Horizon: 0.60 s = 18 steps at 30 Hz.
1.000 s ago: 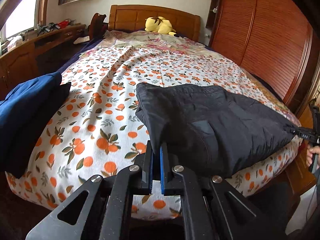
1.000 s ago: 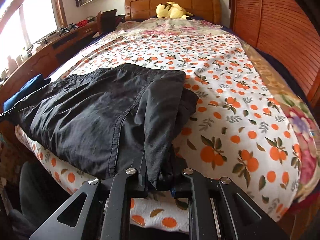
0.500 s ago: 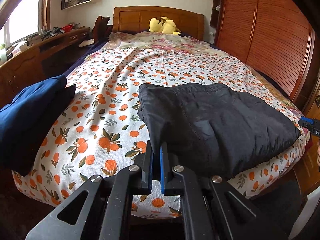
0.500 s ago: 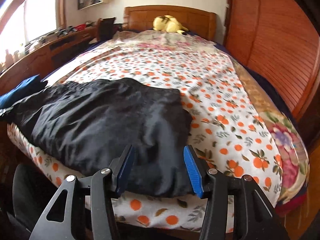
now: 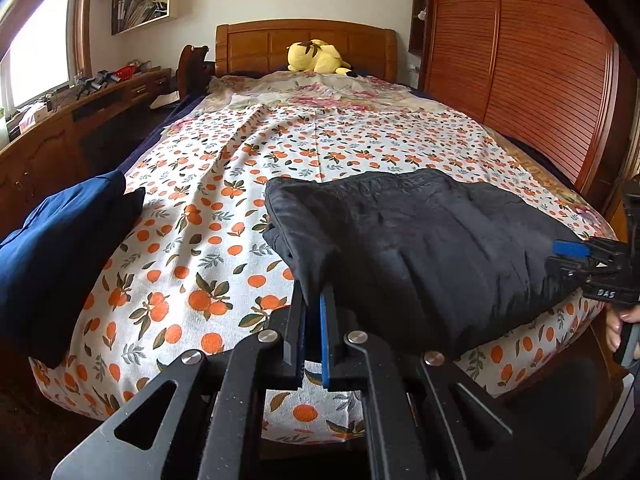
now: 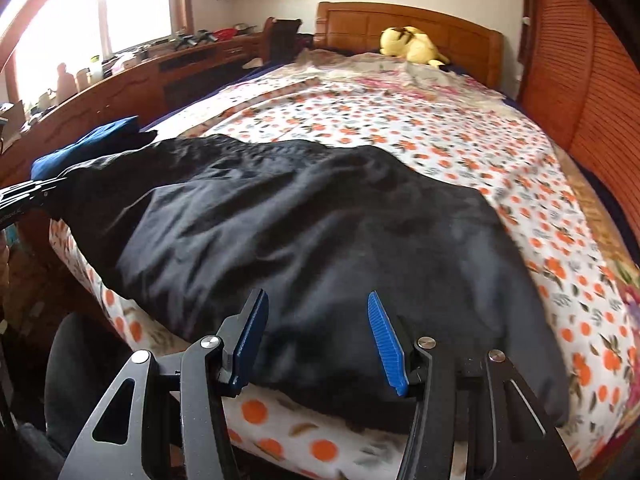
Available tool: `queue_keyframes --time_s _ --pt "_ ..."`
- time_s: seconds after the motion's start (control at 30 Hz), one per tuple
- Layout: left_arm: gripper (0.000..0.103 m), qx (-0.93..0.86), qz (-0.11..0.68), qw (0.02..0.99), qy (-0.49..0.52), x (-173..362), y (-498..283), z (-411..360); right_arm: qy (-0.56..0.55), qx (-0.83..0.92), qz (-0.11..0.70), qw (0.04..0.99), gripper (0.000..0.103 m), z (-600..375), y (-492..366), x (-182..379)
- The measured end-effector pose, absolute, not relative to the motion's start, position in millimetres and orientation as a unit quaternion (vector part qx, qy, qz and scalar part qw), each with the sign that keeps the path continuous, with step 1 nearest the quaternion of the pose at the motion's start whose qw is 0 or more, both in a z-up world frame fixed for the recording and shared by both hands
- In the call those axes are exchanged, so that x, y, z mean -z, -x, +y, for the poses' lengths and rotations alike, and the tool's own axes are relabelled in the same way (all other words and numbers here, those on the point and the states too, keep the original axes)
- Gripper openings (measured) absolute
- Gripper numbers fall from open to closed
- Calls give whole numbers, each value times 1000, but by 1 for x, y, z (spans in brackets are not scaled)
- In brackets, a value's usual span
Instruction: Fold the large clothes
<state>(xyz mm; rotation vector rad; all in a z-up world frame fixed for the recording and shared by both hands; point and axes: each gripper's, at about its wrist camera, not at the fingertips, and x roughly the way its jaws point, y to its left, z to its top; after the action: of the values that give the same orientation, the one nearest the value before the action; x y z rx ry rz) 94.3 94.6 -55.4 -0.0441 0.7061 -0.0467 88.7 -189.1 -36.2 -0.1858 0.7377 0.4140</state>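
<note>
A black garment (image 5: 420, 240) lies folded across the foot of the bed, on the orange-print sheet (image 5: 224, 184). My left gripper (image 5: 313, 300) is shut on the garment's near left corner, and the cloth hangs down into its jaws. In the right wrist view the garment (image 6: 300, 232) spreads out in front of my right gripper (image 6: 317, 294). That gripper is open, its blue pads (image 6: 384, 340) apart above the garment's near edge with nothing pinched. The right gripper (image 5: 572, 256) also shows at the garment's right end, held by a hand (image 5: 618, 324).
A folded blue garment (image 5: 52, 248) sits at the bed's left corner. A yellow plush toy (image 5: 316, 58) rests by the headboard. A wooden wardrobe (image 5: 540, 80) runs along the right side. A cluttered wooden desk (image 5: 60, 136) lines the left wall.
My right gripper let go of the garment's edge, opened, and drew back and to the right. The garment's right end dropped flat onto the bed. The left gripper kept its hold.
</note>
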Motion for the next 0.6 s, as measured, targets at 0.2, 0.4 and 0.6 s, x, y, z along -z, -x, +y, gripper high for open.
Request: queue_keyframes --time_s 0.2,0.4,0.6 --pt "6 30 344 938 20 55 -95 95 96 -216 365 901 54 -176 -105 48" --pt "6 44 343 938 21 53 -97 92 107 -214 396 886 54 -171 -126 78" --pt "5 72 322 944 27 34 -97 77 116 -211 385 891 54 -168 -126 81"
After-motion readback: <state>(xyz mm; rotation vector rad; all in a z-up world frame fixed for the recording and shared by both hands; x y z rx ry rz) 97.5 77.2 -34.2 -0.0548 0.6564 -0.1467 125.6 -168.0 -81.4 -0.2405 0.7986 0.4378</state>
